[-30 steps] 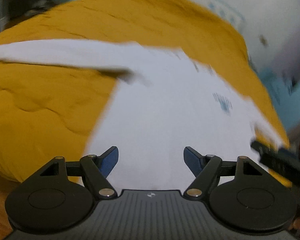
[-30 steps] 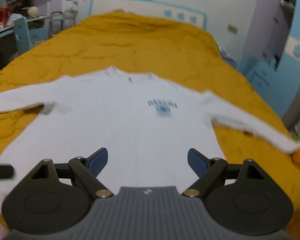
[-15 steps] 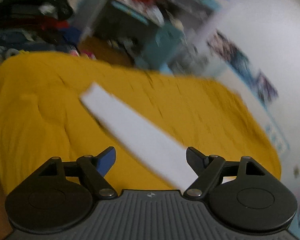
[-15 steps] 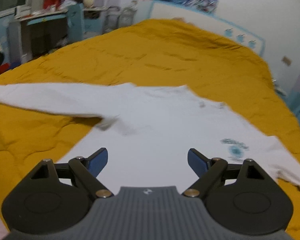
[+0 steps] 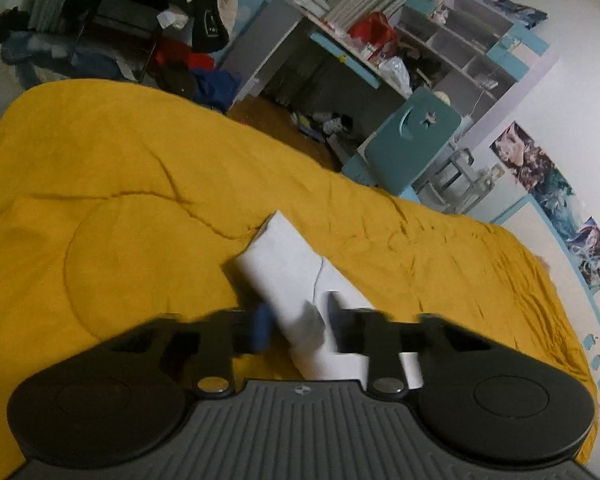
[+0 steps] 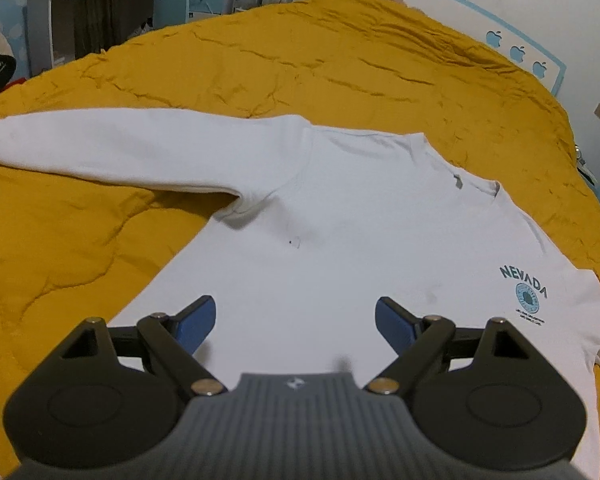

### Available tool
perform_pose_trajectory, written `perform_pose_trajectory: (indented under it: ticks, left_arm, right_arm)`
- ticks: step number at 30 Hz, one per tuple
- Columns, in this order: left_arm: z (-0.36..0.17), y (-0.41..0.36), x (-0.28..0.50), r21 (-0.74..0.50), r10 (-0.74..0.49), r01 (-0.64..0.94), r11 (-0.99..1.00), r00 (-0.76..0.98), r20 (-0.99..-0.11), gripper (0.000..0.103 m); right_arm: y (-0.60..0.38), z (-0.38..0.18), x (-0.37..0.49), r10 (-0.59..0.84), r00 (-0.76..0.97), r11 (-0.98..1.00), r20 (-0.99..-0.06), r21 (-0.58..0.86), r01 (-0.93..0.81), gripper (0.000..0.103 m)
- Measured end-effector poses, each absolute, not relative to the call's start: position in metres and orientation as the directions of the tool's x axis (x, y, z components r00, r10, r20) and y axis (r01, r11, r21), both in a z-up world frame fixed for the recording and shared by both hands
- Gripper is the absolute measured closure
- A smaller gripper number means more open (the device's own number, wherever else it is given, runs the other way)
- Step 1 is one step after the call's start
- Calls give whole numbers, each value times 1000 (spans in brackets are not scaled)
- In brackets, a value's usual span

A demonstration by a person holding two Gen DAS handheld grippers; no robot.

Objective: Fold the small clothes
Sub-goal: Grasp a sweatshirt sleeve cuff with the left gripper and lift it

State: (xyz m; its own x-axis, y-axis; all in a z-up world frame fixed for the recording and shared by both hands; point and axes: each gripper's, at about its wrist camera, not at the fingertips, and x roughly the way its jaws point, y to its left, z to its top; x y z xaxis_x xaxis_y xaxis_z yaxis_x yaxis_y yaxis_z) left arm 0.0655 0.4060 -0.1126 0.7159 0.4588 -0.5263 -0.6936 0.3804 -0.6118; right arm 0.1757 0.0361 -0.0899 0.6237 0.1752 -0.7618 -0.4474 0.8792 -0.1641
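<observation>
Left gripper: fingers pinched shut on the cuff end of the sleeve, likely to carry it across the body for a first fold. Right gripper: fingers spread wide, nothing between, hovering over the hem, probably ready to pin or grab. White sweatshirt lies flat, face up, on the bed's yellow quilt. Cluttered desk, blue chair, posters beyond.
</observation>
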Motion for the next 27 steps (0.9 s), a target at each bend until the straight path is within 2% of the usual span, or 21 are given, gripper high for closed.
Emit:
perform_pose_trajectory:
  ticks: [4,8,11,17,22,26,27]
  left_arm:
    - [-98,398,66,-671,412,-606,426,791,-452,97]
    - [-63,374,90,-711,332,-470,522,881,-339,97]
    - [-31,335,126,-730,206,-320,605,948,-245,97]
    - [17,199,210,-731,-161,23,682,980,-120,97]
    - [4,66,269,-752,-436,207,626,893,-117,97]
    - [-50,-18,300,-774,-565,225,592,801,-199,97]
    - [-72,-37,309,-790,-599,201,579,763,-244,92]
  right_arm:
    - [30,-94,178,166,613,884,-772,-158,-439,20]
    - [10,-92,179,153,619,901,-770,-149,-408,20]
    - [-19,-89,182,135,624,924,-769,-129,-360,20]
    - [-93,-85,187,71,638,973,-767,-87,-213,20]
    - [-167,-88,186,-26,627,995,-779,-82,-61,20]
    - [-221,-96,183,-119,600,993,-791,-99,67,20]
    - [-235,-99,182,-139,587,990,-797,-97,103,20]
